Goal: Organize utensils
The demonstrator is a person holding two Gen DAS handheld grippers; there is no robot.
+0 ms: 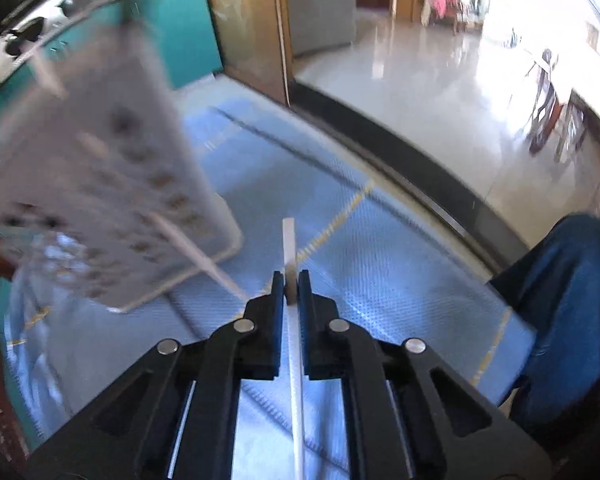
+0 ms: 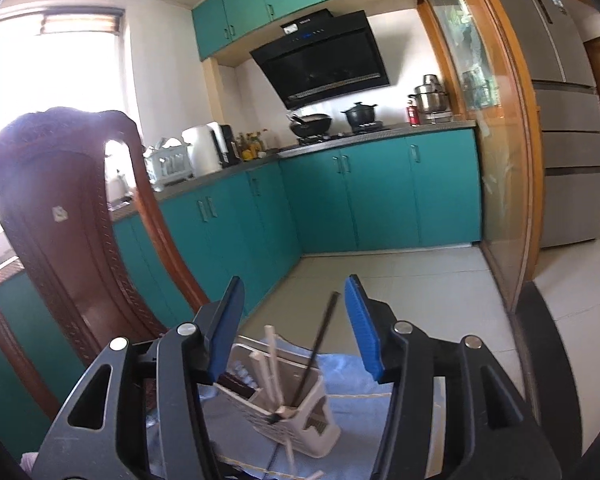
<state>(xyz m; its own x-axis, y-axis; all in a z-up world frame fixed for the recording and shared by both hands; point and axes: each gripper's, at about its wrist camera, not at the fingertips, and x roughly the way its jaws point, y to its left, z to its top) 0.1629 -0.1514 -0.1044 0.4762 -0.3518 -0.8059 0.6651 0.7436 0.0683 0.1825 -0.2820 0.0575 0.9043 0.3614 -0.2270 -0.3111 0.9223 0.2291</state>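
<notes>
My left gripper [image 1: 291, 280] is shut on a white chopstick [image 1: 289, 240] that sticks out forward over the blue cloth [image 1: 380, 264]. The grey perforated utensil holder [image 1: 100, 184] looms blurred to its left, with a white chopstick [image 1: 196, 252] leaning out of it. My right gripper [image 2: 294, 304] is open and empty above the same holder [image 2: 300, 412], which holds white chopsticks [image 2: 274, 364] and one black chopstick [image 2: 320, 344].
A dark wooden chair back [image 2: 72, 240] stands left of the right gripper. Teal kitchen cabinets [image 2: 380, 196] lie behind. The dark table edge [image 1: 420, 176] runs along the cloth. A person in blue jeans [image 1: 568, 304] sits at the right.
</notes>
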